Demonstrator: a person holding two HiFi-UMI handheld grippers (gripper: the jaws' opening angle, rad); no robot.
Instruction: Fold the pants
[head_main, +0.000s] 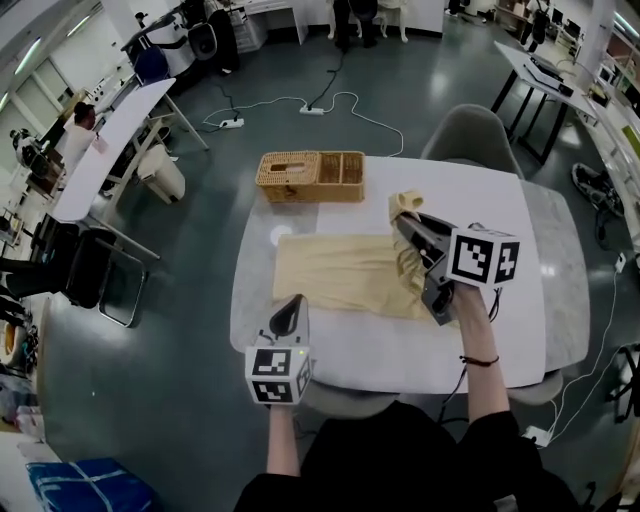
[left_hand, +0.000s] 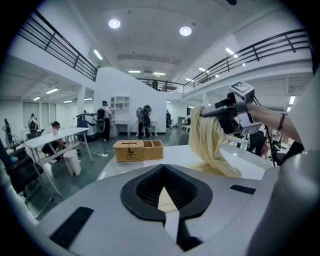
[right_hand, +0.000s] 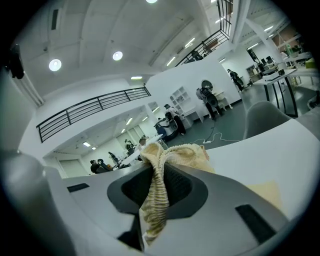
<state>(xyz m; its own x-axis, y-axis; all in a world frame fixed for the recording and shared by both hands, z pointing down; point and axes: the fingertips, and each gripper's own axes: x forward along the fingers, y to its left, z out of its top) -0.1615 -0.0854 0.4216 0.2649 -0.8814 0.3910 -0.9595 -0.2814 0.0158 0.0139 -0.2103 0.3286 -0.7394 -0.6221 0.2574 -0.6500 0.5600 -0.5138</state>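
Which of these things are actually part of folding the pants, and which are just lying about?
In the job:
pants
right gripper, shut on their waistband
left gripper, by their near edge

Just lying about:
wicker basket
grey chair
floor cables
desks beyond

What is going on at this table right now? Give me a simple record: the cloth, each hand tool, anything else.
Table: white, round-cornered
Pants: pale yellow, mostly flat on the table; right end raised and bunched
Right gripper: shut on the pants' ribbed edge, above the table
Left gripper: at the pants' near left edge, jaws nearly together; grip unclear
Wicker basket: at the table's far edge, apart from the pants
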